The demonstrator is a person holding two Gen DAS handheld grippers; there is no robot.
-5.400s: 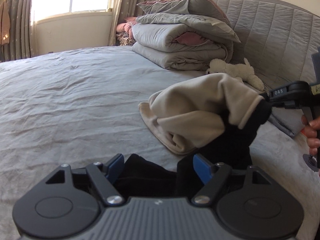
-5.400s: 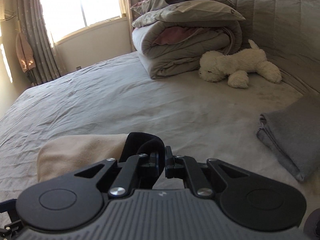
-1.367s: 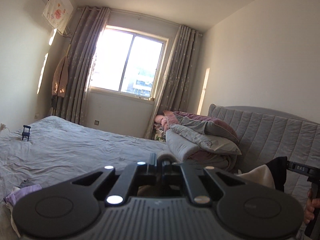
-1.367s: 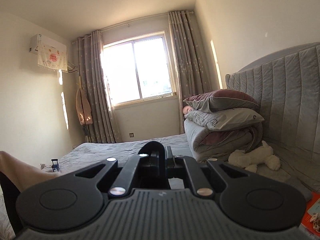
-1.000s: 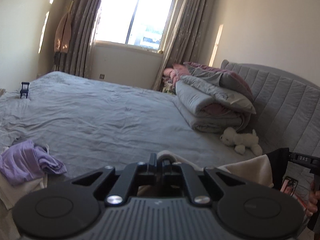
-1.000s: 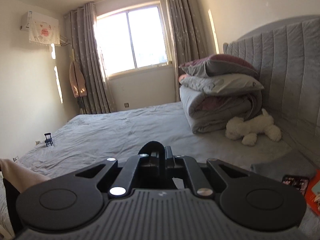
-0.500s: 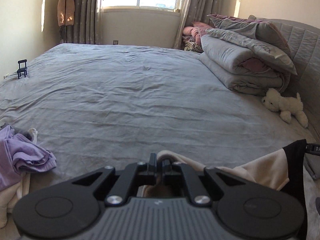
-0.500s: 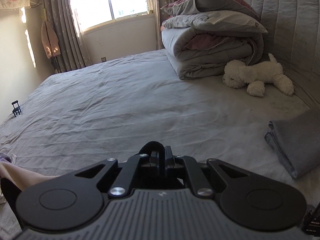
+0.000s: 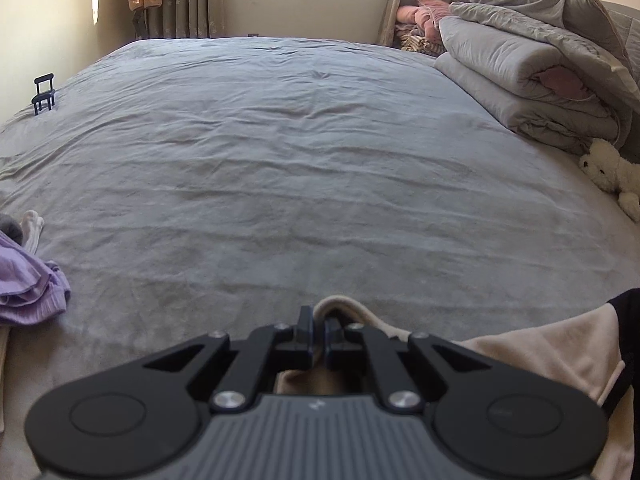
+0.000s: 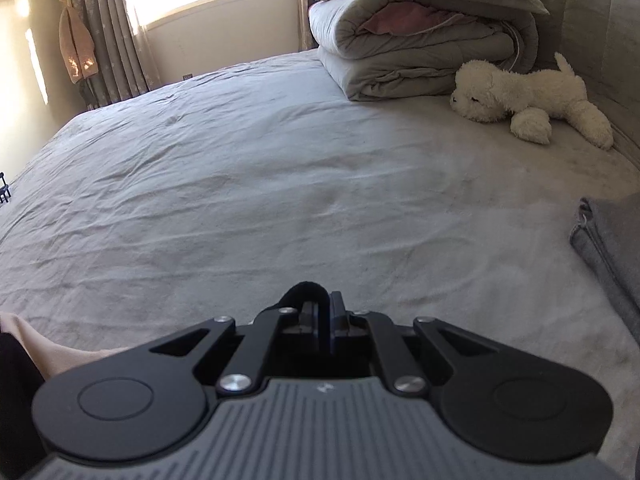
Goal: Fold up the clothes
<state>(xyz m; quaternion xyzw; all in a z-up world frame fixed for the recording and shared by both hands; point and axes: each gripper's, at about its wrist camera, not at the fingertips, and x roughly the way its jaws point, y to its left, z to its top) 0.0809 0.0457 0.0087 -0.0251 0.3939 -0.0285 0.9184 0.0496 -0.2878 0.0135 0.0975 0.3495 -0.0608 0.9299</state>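
At the bottom of each view, the left hand-held gripper [image 9: 316, 330] pinches the beige-and-black garment [image 9: 532, 346] by a beige edge, the right hand-held gripper [image 10: 323, 316] by a black edge. Beyond lies the bare grey bed [image 9: 300, 152]. The step looks like spreading; next, lay it flat.

plush toy [image 10: 532, 98] right of quilts [image 10: 416, 40], on bed [image 10: 260, 184]

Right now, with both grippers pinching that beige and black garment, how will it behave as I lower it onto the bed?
The beige and black garment looks soft and floppy: it sags between the left gripper and the right gripper, so it will likely drape and bunch on landing. Its thick fabric probably resists sharp creases. The bed sheet is wrinkled, so dragging may catch.
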